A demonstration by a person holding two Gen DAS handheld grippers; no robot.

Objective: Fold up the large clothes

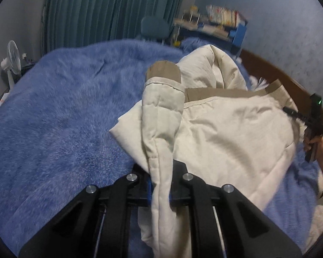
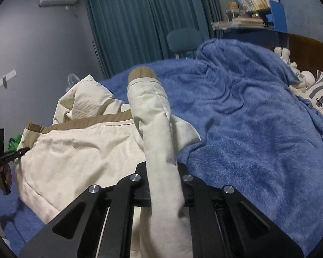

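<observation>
gripping cream jacket [image 1: 226,133] sleeves, both grippers' fingers [image 1: 178,185] clamped

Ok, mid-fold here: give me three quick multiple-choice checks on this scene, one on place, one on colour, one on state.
1. Where does the cream quilted jacket lie?
A. on the fluffy blue blanket
B. on a chair
C. on the floor

2. What colour are the jacket's sleeve cuffs?
A. red
B. tan-brown
C. black

3. What is the left gripper doing?
A. open, clear of cloth
B. shut on a book
C. shut on a sleeve

Answers: 1 A, blanket shows all around the jacket. 2 B, tan band at the sleeve end. 3 C, the sleeve runs pinched between its fingers; the right gripper likewise.
</observation>
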